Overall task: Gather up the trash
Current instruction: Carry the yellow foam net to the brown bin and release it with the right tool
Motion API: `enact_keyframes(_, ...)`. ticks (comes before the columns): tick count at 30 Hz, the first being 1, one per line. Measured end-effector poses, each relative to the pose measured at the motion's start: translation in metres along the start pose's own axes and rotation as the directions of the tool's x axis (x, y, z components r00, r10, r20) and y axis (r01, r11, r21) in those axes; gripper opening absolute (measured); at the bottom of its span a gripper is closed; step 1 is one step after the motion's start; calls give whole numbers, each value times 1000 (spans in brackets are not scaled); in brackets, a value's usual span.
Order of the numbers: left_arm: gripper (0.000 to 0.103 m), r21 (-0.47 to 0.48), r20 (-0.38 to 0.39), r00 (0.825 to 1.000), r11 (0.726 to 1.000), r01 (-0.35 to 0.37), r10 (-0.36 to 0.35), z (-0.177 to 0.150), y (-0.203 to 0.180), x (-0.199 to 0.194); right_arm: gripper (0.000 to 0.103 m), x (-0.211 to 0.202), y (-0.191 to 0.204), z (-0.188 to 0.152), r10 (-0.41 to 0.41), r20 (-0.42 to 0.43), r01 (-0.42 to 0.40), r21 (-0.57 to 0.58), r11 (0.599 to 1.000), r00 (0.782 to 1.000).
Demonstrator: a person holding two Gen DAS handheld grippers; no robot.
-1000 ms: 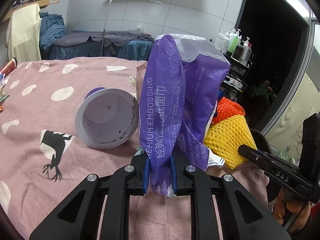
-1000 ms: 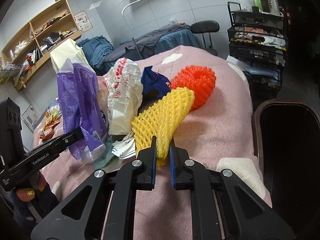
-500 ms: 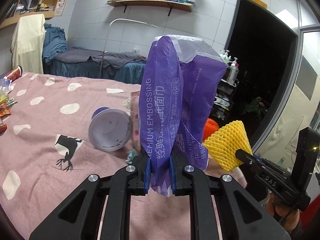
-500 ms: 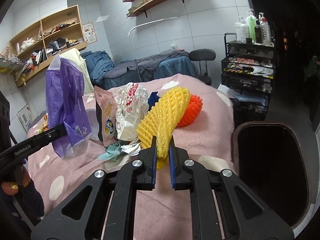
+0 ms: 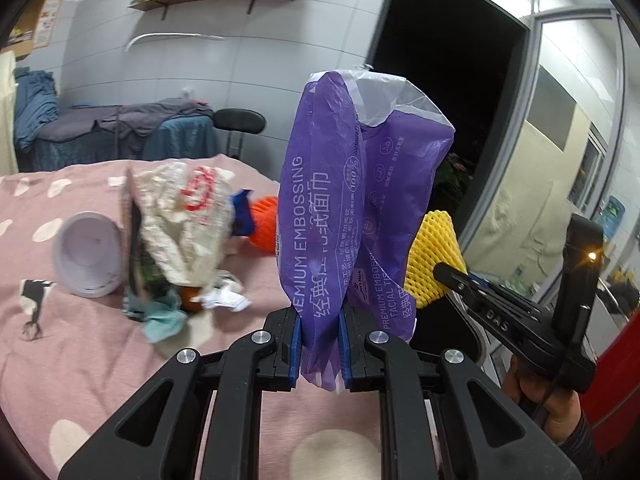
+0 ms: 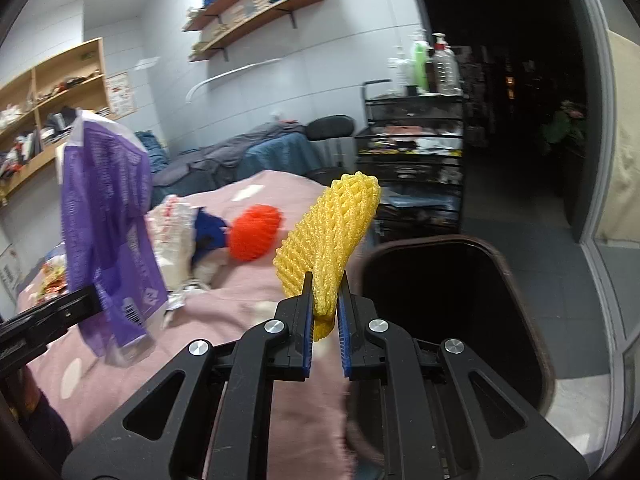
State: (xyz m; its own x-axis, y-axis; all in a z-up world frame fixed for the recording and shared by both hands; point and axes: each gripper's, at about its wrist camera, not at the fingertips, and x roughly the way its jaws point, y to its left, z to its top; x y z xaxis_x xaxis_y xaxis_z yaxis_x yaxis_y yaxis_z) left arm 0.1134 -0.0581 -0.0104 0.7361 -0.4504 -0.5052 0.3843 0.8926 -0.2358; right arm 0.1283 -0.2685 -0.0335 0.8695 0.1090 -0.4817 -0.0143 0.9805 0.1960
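My left gripper (image 5: 319, 346) is shut on a purple facial-tissue wrapper (image 5: 352, 208) that stands upright above the jaws, lifted off the pink bed cover (image 5: 80, 344). My right gripper (image 6: 325, 330) is shut on a yellow foam fruit net (image 6: 332, 236), held up near the rim of a dark brown trash bin (image 6: 524, 292). In the right wrist view the purple wrapper (image 6: 108, 216) hangs at the left. On the bed lie a white cup (image 5: 86, 256) on its side, a crumpled white bag (image 5: 188, 216), an orange foam net (image 6: 256, 232) and paper scraps (image 5: 222, 298).
A black wire trolley (image 6: 412, 160) with bottles stands behind the bin. A black chair (image 5: 240, 122) and a blue-covered couch (image 5: 120, 136) stand beyond the bed. A dark doorway (image 5: 440, 80) is at the right. Shelves (image 6: 52, 92) line the walls.
Both grippers swung to the right and rose a little with their loads. The trash pile slid left in both views, and the bin's opening moved in under the yellow net.
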Motion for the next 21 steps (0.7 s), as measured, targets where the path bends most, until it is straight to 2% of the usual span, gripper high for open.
enact_keyframes(2, 15, 18, -15, 1000, 1000, 22, -22, 0, -7, 9, 12, 4, -16, -2, -66, -11, 67, 12, 998, 998)
enact_keyframes(8, 15, 53, -65, 996, 996, 70, -67, 2, -21, 40, 12, 27, -59, -12, -181, -93, 186, 52, 981, 979)
enact_keyframes(12, 15, 75, -90, 992, 993, 94, -87, 1, -35, 53, 12, 47, -81, -23, -211, -172, 228, 86, 970, 962)
enact_keyframes(17, 15, 82, -132, 985, 989, 120, -109, -3, -47, 65, 13, 65, -95, -40, -207, -234, 238, 114, 965, 950)
enact_keyframes(18, 15, 82, -139, 984, 989, 125, -113, -4, -50, 64, 15, 67, -97, -43, -201, -246, 235, 118, 965, 948)
enact_keyframes(19, 15, 81, -150, 982, 988, 130, -117, -4, -50, 68, 27, 71, -98, -44, -201, -255, 237, 123, 964, 946)
enact_keyframes(20, 15, 80, -159, 980, 988, 135, -121, -4, -51, 72, 43, 73, -99, -47, -201, -261, 240, 128, 962, 944)
enact_keyframes(21, 15, 79, -168, 978, 987, 139, -124, -4, -53, 74, 52, 72, -102, -49, -198, -258, 241, 144, 960, 946)
